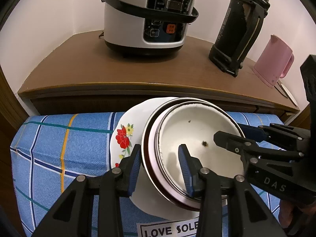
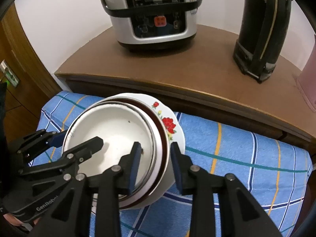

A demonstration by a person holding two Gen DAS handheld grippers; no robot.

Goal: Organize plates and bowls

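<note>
Bowls [image 1: 199, 150] sit nested on the flowered plate [image 1: 126, 136] on the blue checked cloth [image 1: 59, 148]; left gripper [image 1: 161, 167] and right gripper [image 2: 155, 164] straddle opposite rims, jaws released, so withdrawing carelessly could snag and tip the stack.

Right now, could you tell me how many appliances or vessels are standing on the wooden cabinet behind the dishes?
3: a rice cooker at the left, a black thermos to its right, and a pink kettle at the far right edge. Others may sit beyond the frame.
</note>
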